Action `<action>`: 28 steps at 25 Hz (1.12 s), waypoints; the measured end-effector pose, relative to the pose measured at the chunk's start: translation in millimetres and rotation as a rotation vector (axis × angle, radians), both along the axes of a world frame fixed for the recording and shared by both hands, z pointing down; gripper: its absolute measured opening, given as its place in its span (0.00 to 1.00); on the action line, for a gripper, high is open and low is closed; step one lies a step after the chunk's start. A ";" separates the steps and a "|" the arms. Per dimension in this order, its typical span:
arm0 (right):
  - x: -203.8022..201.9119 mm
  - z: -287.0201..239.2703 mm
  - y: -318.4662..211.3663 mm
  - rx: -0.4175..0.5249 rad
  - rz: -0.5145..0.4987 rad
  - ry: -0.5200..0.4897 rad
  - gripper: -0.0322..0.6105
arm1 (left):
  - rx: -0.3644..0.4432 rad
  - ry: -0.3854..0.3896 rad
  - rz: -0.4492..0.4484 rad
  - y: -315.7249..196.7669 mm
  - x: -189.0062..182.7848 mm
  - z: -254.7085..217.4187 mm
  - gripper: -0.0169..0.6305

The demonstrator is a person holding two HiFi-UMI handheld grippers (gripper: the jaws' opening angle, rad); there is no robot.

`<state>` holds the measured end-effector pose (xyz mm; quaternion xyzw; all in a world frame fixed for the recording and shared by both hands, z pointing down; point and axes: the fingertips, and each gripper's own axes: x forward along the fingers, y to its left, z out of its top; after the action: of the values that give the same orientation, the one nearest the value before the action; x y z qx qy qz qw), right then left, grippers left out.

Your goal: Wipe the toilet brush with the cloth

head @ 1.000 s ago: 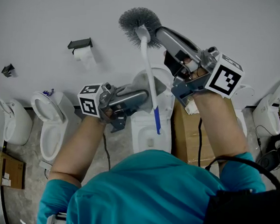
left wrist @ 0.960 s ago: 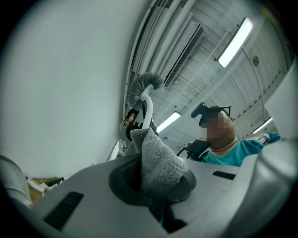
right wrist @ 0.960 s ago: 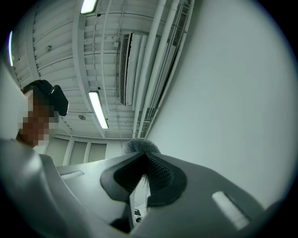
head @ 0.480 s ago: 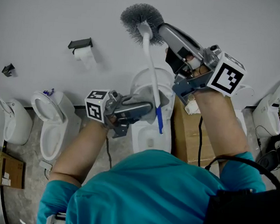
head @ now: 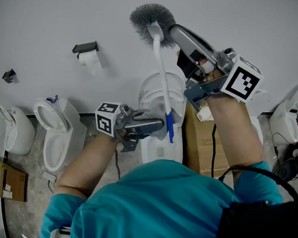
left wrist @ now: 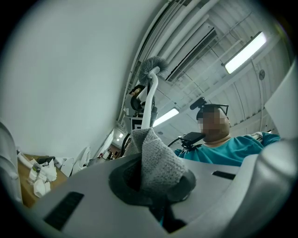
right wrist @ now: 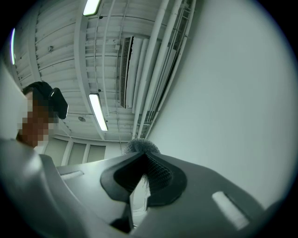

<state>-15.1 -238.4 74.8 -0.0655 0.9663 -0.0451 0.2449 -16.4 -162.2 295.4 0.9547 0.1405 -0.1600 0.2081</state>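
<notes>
The toilets (head: 55, 128) line the wall below me, and the middle toilet (head: 159, 91) sits right behind my work. In front of it I hold the toilet brush (head: 160, 73) up in the air, bristle head (head: 151, 22) topmost and blue grip end (head: 167, 130) lowest. My right gripper (head: 173, 34) has its fingers closed tight on the neck just under the bristles, steadying the whole thing. My left gripper (head: 162, 126) is down at the bottom of the shaft, fingers clamped on the grey cloth (left wrist: 160, 160) — it looks bunched against the handle right by the blue end. I judge the wipe is under way at the shaft's low end; the stretch under the right fingers looks left to do — how clean the shaft is, I cannot tell
</notes>
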 end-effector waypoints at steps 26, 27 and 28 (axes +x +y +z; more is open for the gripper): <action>17.5 -1.9 -12.6 0.028 0.089 0.015 0.07 | -0.160 -0.098 -0.130 -6.2 -47.3 97.1 0.05; 19.4 5.5 -16.6 0.023 0.107 0.032 0.07 | -0.177 -0.090 -0.174 -12.7 -61.2 101.7 0.05; 24.4 14.5 -21.1 0.017 0.129 0.052 0.07 | -0.188 -0.076 -0.228 -20.0 -74.6 103.4 0.05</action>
<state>9.2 -259.4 89.3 -0.1268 0.9664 -0.0193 0.2228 -91.1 -182.2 398.7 0.9461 0.0075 -0.1590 0.2821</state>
